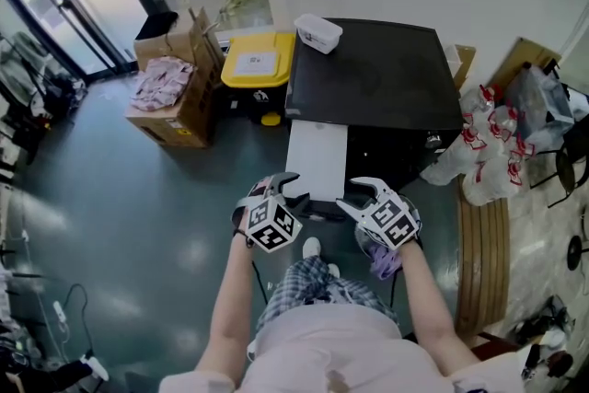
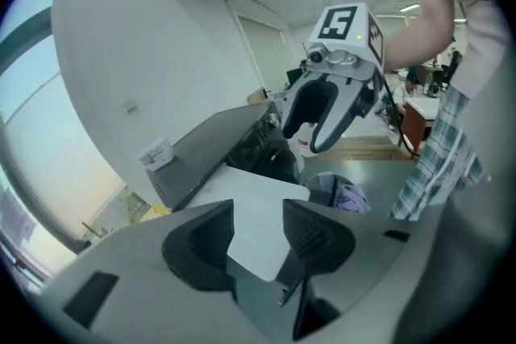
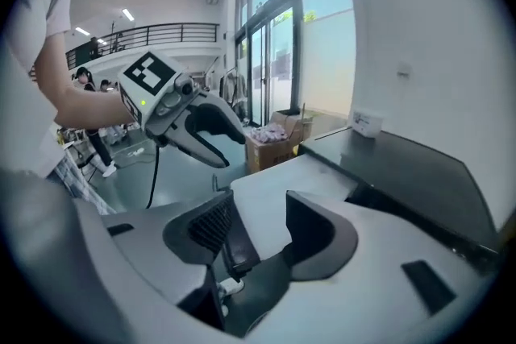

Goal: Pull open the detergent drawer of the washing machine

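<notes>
Jaws of left gripper [image 1: 284, 187] and right gripper [image 1: 355, 196] gape empty by white drawer [image 1: 317, 156]; yellow bin [image 1: 258, 62] alongside.

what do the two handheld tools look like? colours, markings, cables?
Pale grey bodies on left tool and right tool, curved jaws with dark ribbed pads, each topped by a cube with black-and-white square markers. Black cable hangs from the left one. Short white sleeves.

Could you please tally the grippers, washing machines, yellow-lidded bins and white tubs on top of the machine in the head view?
grippers: 2 (left gripper, right gripper)
washing machine: 1
yellow-lidded bin: 1
white tub: 1
Total: 5
</notes>
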